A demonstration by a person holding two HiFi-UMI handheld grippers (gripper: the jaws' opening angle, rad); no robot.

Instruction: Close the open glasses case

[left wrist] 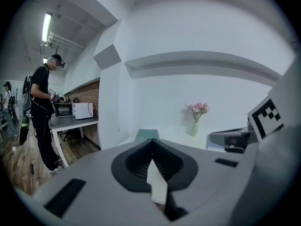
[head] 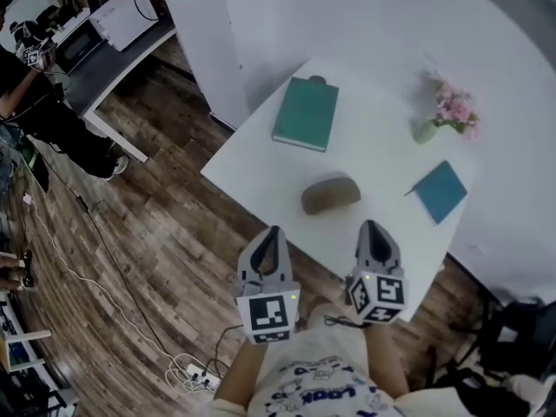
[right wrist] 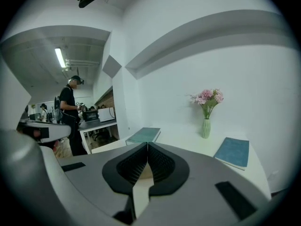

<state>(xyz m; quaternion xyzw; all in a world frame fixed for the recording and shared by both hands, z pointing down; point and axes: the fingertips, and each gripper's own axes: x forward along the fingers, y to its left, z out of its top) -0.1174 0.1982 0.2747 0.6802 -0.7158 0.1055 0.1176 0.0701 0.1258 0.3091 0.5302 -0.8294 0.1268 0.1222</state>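
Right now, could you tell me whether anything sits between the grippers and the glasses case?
Nothing visible does. The glasses case lies on the bare white table just ahead of the left gripper and right gripper. The green book, blue notebook and flower vase sit clear.

White table [head: 261, 159] on wood floor [head: 148, 259]; white wall [head: 365, 16] behind.

The left gripper [head: 274, 231] sat just left of the head view's lower centre, pointing toward the top of the frame. Its jaws were pressed together with nothing between them. The left marker cube [head: 263, 314] lay at its rear, facing the camera. The right gripper [head: 372, 225] sat beside it, right of centre and apart. It pointed the same way, jaws closed and empty, with the right marker cube [head: 379, 295] slightly tilted.
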